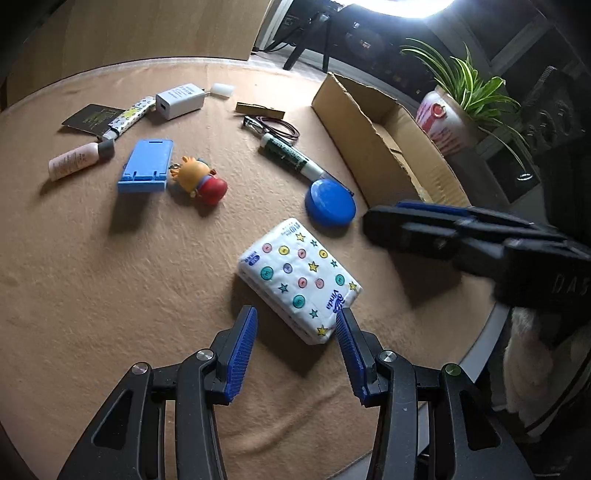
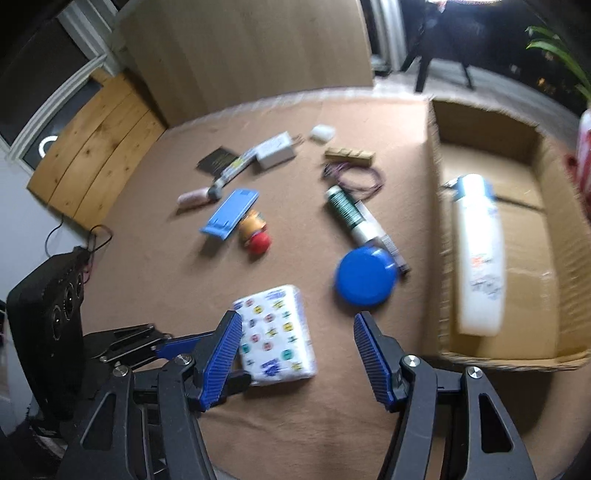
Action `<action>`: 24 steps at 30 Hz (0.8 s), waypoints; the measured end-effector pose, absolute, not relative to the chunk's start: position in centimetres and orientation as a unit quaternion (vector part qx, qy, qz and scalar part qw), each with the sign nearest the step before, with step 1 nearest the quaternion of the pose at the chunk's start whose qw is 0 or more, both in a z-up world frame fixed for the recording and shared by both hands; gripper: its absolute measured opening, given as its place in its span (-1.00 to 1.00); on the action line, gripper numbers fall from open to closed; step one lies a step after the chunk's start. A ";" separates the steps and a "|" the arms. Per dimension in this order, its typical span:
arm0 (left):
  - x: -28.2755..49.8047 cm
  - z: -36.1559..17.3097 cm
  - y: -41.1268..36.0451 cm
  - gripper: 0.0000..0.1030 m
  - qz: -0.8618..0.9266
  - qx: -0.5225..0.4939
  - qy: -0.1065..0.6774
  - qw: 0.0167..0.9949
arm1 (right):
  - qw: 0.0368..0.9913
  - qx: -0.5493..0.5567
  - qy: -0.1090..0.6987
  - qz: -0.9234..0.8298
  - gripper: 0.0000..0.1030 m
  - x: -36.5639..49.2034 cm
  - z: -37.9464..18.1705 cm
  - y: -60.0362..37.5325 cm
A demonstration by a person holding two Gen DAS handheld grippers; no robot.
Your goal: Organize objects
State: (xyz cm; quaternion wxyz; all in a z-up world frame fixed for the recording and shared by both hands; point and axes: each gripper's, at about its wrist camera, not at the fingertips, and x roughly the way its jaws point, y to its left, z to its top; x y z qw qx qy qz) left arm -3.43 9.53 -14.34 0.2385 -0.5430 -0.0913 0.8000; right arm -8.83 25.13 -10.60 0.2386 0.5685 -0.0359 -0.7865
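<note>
Barely started tidying, tbh

One white bottle [image 2: 478, 254] sits in the cardboard box [image 2: 517, 354]; tissue pack [image 1: 299, 280] and other clutter wait on the desk. Left gripper [image 1: 295, 325] and right gripper [image 2: 295, 332] both spread wide, empty.

A potted plant [image 1: 461, 99] with striped green leaves (its pot printed red and white) is seen beyond the far right edge of the worktop [image 1: 92, 277], which is covered by a tan cloth. Behind the worktop a light wooden panel [image 2: 251, 48] is stood upright, and a tripod [image 1: 314, 33] is seen on the floor past it. A lower wooden board [image 2: 96, 155] and a black device with round openings [image 2: 51, 306] are found at the left in the right wrist view.
</note>
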 end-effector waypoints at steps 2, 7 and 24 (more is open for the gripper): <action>-3.4 -14.3 9.6 -0.07 0.800 -0.543 -0.090 0.240 | 0.235 0.584 -0.046 -0.776 0.01 -9.3 -11.7 25.0; -3.6 -14.7 9.7 -0.09 0.797 -0.546 -0.095 0.241 | 0.238 0.609 -0.069 -0.753 -0.07 -9.8 -13.3 25.2; -3.9 -15.3 10.7 -0.12 0.791 -0.552 -0.093 0.246 | 0.257 0.631 -0.091 -0.726 -0.34 -9.4 -14.7 24.7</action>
